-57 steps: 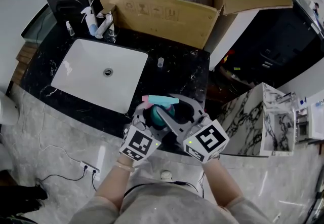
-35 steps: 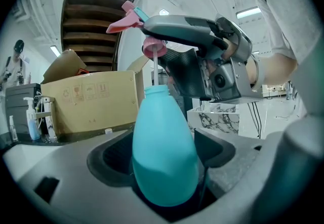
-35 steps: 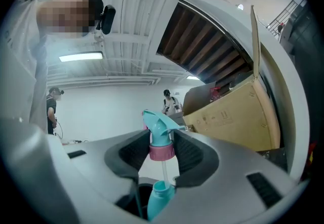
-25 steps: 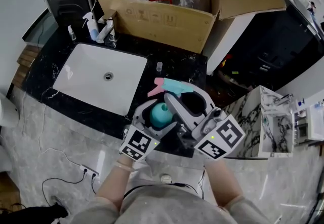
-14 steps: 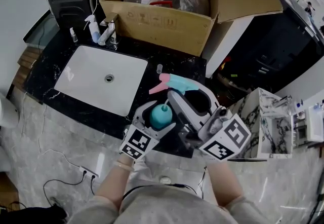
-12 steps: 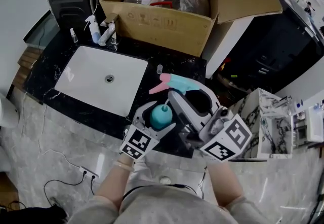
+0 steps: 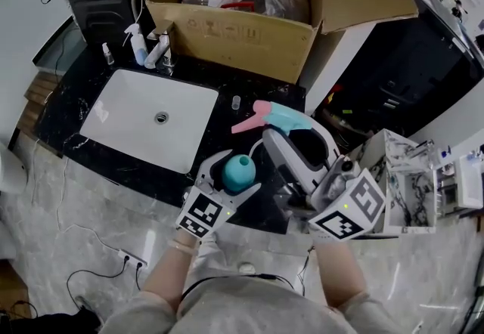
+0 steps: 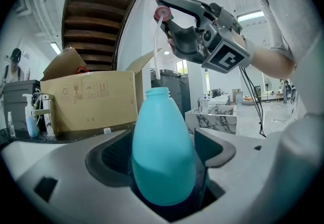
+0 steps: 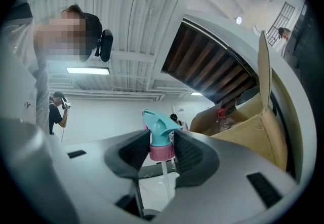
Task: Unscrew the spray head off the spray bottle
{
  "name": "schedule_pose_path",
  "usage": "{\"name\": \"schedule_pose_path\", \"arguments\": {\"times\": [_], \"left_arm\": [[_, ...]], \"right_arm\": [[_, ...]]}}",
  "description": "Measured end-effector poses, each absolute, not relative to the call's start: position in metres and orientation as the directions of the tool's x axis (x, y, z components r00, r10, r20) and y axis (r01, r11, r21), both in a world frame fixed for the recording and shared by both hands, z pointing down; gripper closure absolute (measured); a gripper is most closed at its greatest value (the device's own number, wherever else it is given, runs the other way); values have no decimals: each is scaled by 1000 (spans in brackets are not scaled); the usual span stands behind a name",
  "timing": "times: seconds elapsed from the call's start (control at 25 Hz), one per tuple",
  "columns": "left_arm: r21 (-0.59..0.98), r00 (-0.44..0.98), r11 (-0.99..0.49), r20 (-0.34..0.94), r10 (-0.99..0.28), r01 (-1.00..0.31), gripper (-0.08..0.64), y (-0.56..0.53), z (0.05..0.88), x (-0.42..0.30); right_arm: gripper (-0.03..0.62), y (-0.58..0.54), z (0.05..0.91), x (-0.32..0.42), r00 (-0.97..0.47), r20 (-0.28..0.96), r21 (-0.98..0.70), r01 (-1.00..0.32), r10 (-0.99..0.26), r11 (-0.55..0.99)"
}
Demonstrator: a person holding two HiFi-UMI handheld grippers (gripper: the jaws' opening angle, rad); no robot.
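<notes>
My left gripper is shut on the body of a teal bottle, upright at the counter's front edge. In the left gripper view the bottle fills the space between the jaws and its threaded neck is bare. My right gripper is shut on the spray head, teal with a pink trigger and collar, up and right of the bottle. The spray head sits pinched at its collar, with the clear dip tube hanging below. Seen from the left gripper, the spray head hangs clear above the neck.
A white sink lies to the left in the black marble counter. Behind stand a faucet, a small spray bottle and an open cardboard box. A small white cap stands nearby. A marble cabinet is to the right.
The right gripper has carried the spray head up and to the right, off the bottle; the dip tube has come out. The left gripper still holds the bottle in place.
</notes>
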State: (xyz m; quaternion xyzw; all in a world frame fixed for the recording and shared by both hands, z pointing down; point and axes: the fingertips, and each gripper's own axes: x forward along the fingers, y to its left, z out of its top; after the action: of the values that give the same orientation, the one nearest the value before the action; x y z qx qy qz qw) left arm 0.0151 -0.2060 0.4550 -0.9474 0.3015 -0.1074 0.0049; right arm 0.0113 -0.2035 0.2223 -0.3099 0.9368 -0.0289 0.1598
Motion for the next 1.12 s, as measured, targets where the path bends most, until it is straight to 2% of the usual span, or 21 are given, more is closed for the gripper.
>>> {"name": "schedule_pose_path", "arguments": {"times": [0.48, 0.8, 0.84, 0.88, 0.96, 1.12], "left_arm": [[-121, 774, -781, 109, -624, -612, 181, -188, 407, 1], [-138, 693, -694, 64, -719, -707, 184, -171, 391, -27], [-140, 674, -676, 65, -736, -724, 205, -169, 392, -32], [-139, 652, -653, 63, -756, -744, 274, -167, 392, -37], [-122, 604, -605, 53, -795, -787, 366, -164, 391, -48], [-95, 527, -528, 36, -849, -844, 486, -155, 392, -63]], "right_arm": [[440, -209, 244, 37, -712, -244, -149, -643, -658, 751], [440, -202, 265, 51, -699, -221, -162, -662, -680, 732], [440, -200, 266, 53, -698, -220, -162, -663, -682, 731], [440, -198, 268, 54, -697, -219, -160, -664, -683, 730], [440, -195, 271, 57, -696, -215, -155, -668, -685, 728], [440, -189, 281, 61, -693, -202, -139, -680, -693, 720]]}}
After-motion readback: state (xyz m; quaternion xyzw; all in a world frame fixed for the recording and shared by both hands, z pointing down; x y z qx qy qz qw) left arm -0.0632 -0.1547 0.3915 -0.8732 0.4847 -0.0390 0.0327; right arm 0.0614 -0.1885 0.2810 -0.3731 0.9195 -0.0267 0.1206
